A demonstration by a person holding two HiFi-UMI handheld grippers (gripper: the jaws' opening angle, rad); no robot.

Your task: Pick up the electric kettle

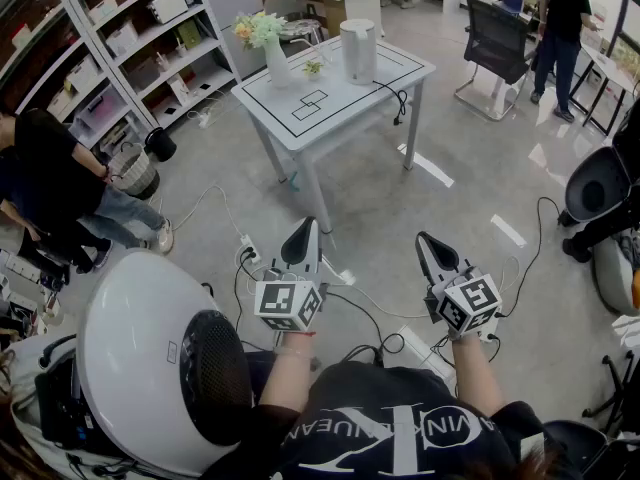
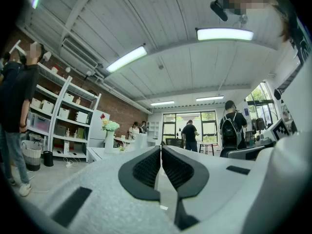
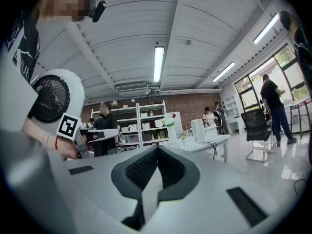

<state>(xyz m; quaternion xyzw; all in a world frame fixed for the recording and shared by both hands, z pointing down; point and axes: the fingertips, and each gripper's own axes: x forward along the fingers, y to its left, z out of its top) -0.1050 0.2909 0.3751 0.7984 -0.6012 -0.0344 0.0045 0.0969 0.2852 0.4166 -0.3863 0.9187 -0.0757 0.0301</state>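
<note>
The white electric kettle (image 1: 358, 50) stands upright on the table (image 1: 350, 103), well ahead of both grippers. The left gripper (image 1: 311, 226) and right gripper (image 1: 422, 239) have their jaws together, empty; neither seems clearly nearer.

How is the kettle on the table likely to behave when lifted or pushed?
The kettle is tall and narrow, so a high push may tip it. Its smooth white wall looks slippery. The black cord beside it could tug if attached.
</note>
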